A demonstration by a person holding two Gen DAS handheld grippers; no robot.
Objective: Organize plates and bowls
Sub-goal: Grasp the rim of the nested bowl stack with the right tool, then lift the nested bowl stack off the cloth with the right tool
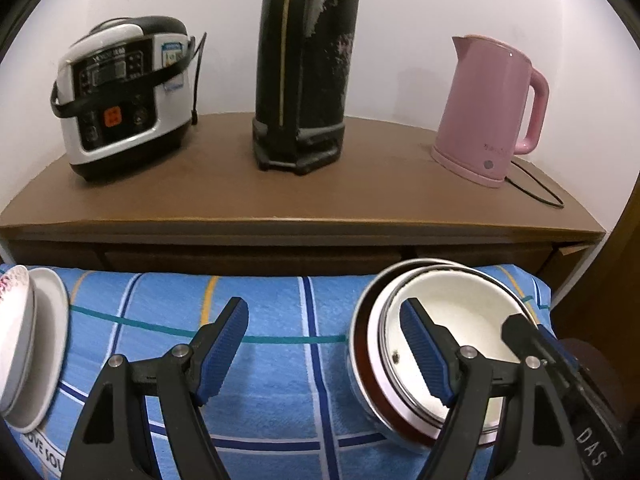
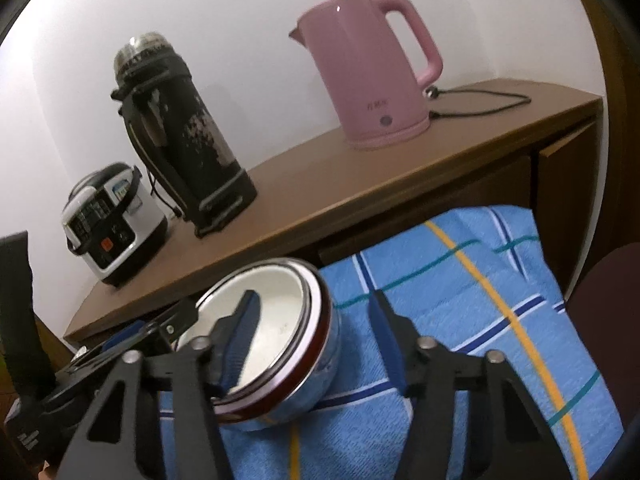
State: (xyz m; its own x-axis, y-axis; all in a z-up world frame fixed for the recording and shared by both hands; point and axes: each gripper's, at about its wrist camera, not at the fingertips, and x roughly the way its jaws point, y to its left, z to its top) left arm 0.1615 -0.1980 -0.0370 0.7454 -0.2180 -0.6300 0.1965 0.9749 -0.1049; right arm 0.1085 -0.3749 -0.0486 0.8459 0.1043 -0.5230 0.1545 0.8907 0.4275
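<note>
A stack of metal bowls with a white inside and a dark red band (image 1: 460, 312) sits on the blue checked cloth (image 1: 280, 380) at the right. My left gripper (image 1: 324, 354) is open; its right finger is inside the top bowl and its left finger is over the bare cloth. The stack also shows in the right wrist view (image 2: 288, 320). My right gripper (image 2: 316, 344) is open with the bowls' rim between its fingers; its left finger is inside the bowl. White plates and a patterned bowl (image 1: 28, 344) are stacked at the far left.
A brown wooden counter (image 1: 304, 196) stands behind the cloth with a rice cooker (image 1: 124, 96), a tall black thermos (image 1: 304, 64) and a pink kettle (image 1: 488, 108) with its cord. A dark round seat (image 2: 608, 312) is at the right.
</note>
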